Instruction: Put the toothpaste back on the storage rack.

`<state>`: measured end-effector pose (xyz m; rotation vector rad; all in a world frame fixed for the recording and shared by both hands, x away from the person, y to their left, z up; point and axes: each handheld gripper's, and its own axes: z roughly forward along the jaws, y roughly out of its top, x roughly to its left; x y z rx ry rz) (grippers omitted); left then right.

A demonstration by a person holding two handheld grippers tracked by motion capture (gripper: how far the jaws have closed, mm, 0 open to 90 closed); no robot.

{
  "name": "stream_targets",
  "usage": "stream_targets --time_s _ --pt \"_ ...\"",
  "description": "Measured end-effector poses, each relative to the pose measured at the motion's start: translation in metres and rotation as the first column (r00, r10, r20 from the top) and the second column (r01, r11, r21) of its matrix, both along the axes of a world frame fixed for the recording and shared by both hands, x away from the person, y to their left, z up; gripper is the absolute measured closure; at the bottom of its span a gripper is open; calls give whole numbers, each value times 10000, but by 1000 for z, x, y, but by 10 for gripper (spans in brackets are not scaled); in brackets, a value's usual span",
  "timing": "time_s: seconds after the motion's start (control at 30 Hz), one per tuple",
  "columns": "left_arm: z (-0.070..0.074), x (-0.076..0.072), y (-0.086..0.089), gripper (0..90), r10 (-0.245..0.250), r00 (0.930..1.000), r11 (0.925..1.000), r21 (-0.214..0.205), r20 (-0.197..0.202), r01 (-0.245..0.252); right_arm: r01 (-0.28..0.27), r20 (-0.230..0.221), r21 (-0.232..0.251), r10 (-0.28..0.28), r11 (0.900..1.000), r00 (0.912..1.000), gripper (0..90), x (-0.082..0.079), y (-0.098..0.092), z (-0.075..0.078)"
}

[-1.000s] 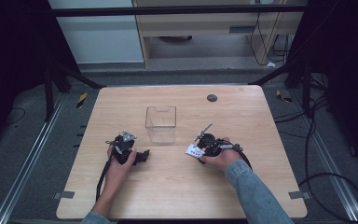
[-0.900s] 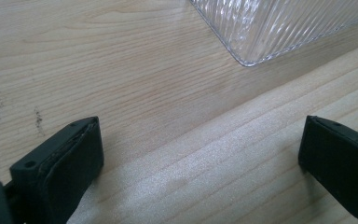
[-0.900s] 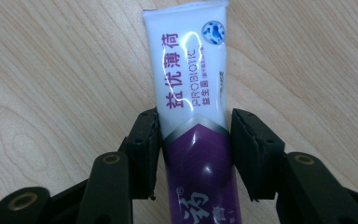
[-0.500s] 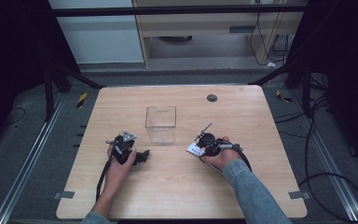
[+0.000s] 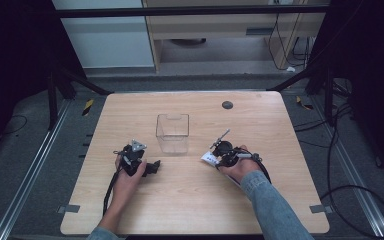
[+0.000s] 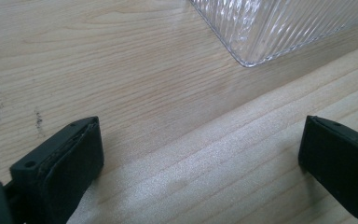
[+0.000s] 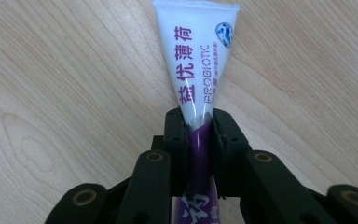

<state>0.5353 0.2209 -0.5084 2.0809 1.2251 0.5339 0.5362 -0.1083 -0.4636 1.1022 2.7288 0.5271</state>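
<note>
Jaws pinching toothpaste tube, clear ribbed container nearby, wooden table

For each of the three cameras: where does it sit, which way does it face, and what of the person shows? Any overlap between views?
High view: above the person's side, facing forward and down on the table; both forearms, left tool, right tool.
Left gripper view: on the left tool, along its open jaws, toward the clear container.
Right gripper view: on the right tool, clamping a tube.
Shared: high and left views show the container.
</note>
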Motion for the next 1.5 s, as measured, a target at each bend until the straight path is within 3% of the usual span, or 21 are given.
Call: stream_targets --time_s 0.17,0.23,0.33,0.4,0.43,0.67,0.8,0.97,1.3,1.33,1.37,1.4,1.43,1.47,1.5 --pt "0 0 0 0 0 10000 10000 1 -2 0 401 414 540 -424 9977 9982 784 -3 -8 10" --pt "0 0 0 0 1 10000 10000 -2 -2 -1 427 512 623 -459 9971 9976 784 -3 -9 13" --pt "0 0 0 0 0 10000 10000 2 -5 0 459 1032 1115 -575 9927 9930 785 -5 -15 26" --pt "0 0 0 0 -1 10000 10000 2 -3 1 501 1086 1195 -633 9916 9921 785 -6 -15 29" --pt "0 0 0 0 -5 10000 10000 5 -4 5 460 1371 1482 -666 9879 9883 785 -7 -18 36" --pt "0 0 0 0 -15 10000 10000 7 0 15 551 2069 2182 -1014 9743 9731 786 -7 -21 51" --pt "0 0 0 0 -17 10000 10000 -7 4 17 611 2676 2734 -1369 9599 9538 786 0 -22 61" --pt "0 3 0 0 -40 10000 10000 -13 5 40 924 3106 3436 -2060 9346 9280 786 7 -22 67" --pt "0 1 1 0 -95 10000 10000 23 -10 96 1573 3489 4308 -3248 8886 8791 786 10 -8 71" --pt "0 1 1 0 -95 10000 10000 23 -10 96 1573 3489 4308 -3248 8886 8791 786 10 -8 71" --pt "0 1 1 0 -96 10000 10000 22 -9 96 1653 3501 4403 -3383 8825 8735 786 11 -7 72" --pt "0 1 1 0 -90 10000 10000 21 -7 90 1770 3596 4583 -3639 8710 8592 786 13 -4 75" --pt "0 1 1 0 -84 10000 10000 18 -2 84 1817 3670 4621 -3737 8680 8518 786 13 -2 77" --pt "0 1 1 0 -84 10000 10000 18 -2 84 1817 3670 4621 -3737 8680 8518 786 13 -2 77" --pt "0 2 0 0 -44 10000 10000 -4 -3 44 1817 3910 4658 -3856 8661 8357 786 13 2 83"
